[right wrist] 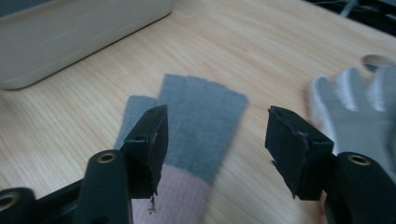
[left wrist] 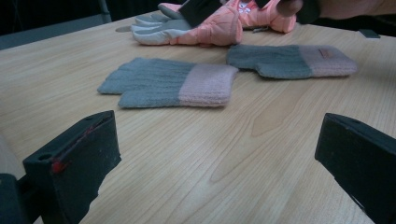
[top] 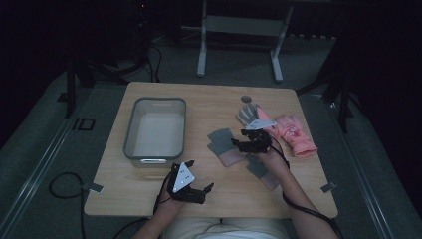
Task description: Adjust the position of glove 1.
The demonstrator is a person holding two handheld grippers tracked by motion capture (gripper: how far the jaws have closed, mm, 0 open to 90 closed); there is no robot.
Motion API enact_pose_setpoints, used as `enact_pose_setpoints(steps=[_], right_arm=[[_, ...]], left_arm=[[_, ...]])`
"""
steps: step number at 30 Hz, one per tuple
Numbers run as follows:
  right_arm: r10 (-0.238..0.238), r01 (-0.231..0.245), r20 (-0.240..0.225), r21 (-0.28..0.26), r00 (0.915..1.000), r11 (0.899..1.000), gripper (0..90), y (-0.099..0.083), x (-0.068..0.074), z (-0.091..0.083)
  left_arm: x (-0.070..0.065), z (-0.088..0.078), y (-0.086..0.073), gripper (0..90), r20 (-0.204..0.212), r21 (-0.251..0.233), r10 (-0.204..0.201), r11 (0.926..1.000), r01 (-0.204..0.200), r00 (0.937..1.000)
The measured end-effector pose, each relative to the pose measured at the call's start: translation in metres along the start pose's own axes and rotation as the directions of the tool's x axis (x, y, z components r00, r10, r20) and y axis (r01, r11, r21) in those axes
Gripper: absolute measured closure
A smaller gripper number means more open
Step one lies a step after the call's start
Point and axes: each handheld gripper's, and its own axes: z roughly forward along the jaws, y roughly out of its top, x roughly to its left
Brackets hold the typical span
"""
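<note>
Two knit gloves and a pink pair on the table, both my grippers open.

The nearer grey-and-pink knit glove (top: 223,146) lies flat mid-table, its twin (left wrist: 292,61) just beside it, and the pink padded gloves (top: 292,134) sit behind them. My right gripper (top: 250,144) hovers over the knit glove, jaws apart around nothing. My left gripper (top: 195,191) rests near the table's (top: 209,102) front edge, jaws spread wide and empty. A grey bin (top: 156,129) stands on the left.

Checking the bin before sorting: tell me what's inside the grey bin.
The grey bin looks empty: its pale floor shows bare in the high view. The strip of floor right behind its near wall is hidden from that camera, so that part cannot be checked.
</note>
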Motion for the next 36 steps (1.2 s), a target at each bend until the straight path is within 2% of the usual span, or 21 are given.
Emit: enact_pose_setpoints(steps=[5,6,11,19,22,25,29,30,32,34,35,36], right_arm=[[-0.013,0.014,-0.025,0.036,0.9996,0.999,42.8,0.001,0.003,0.017],[-0.02,0.023,-0.035,0.065,0.9992,0.998,43.7,0.001,0.004,0.026],[-0.02,0.026,-0.051,0.118,0.9985,0.993,47.4,-0.001,0.004,0.042],[-0.026,0.039,-0.077,0.173,0.9967,0.984,55.0,-0.004,0.003,0.06],[-0.019,0.035,-0.09,0.179,0.9957,0.983,59.3,-0.005,0.001,0.063],[-0.005,0.021,-0.089,0.178,0.996,0.984,63.1,-0.006,0.001,0.063],[0.021,-0.008,-0.072,0.169,0.9972,0.986,76.8,-0.006,0.006,0.063],[0.021,-0.008,-0.072,0.169,0.9972,0.986,76.8,-0.006,0.006,0.063],[0.061,-0.052,-0.047,0.171,0.997,0.984,83.5,-0.003,0.011,0.063],[0.093,-0.088,-0.03,0.156,0.9952,0.984,84.1,0.002,0.015,0.061],[0.093,-0.088,-0.03,0.156,0.9952,0.984,84.1,0.002,0.015,0.061],[0.124,-0.122,-0.012,0.128,0.9922,0.984,84.1,0.009,0.019,0.056]], left_arm=[[0.0,0.0,0.0,0.0,0.001,-0.002,0.0,1.0,0.0,1.0],[0.0,0.0,0.0,0.0,0.002,-0.002,0.0,1.0,0.0,1.0],[0.0,0.0,0.0,0.0,0.006,-0.002,-0.006,1.0,0.006,1.0],[0.0,0.0,0.0,0.0,0.007,-0.003,-0.008,1.0,0.008,0.9999],[0.0,-0.001,0.0,0.0,0.0,-0.009,-0.002,1.0,0.002,1.0],[-0.002,-0.001,0.0,0.0,-0.005,-0.01,0.006,0.9999,-0.006,1.0],[-0.002,-0.001,-0.001,0.0,-0.01,-0.011,0.007,0.9999,-0.007,0.9999],[-0.002,-0.001,-0.001,0.0,-0.009,-0.01,0.006,0.9999,-0.006,0.9999],[-0.002,-0.001,0.0,0.0,-0.008,-0.007,0.005,1.0,-0.005,1.0],[-0.001,-0.001,0.0,0.0,-0.008,-0.006,0.002,1.0,-0.002,1.0],[-0.001,-0.001,0.0,0.0,-0.008,-0.006,0.002,1.0,-0.002,1.0],[-0.001,-0.001,0.0,0.0,-0.007,-0.008,0.001,1.0,-0.001,1.0]])
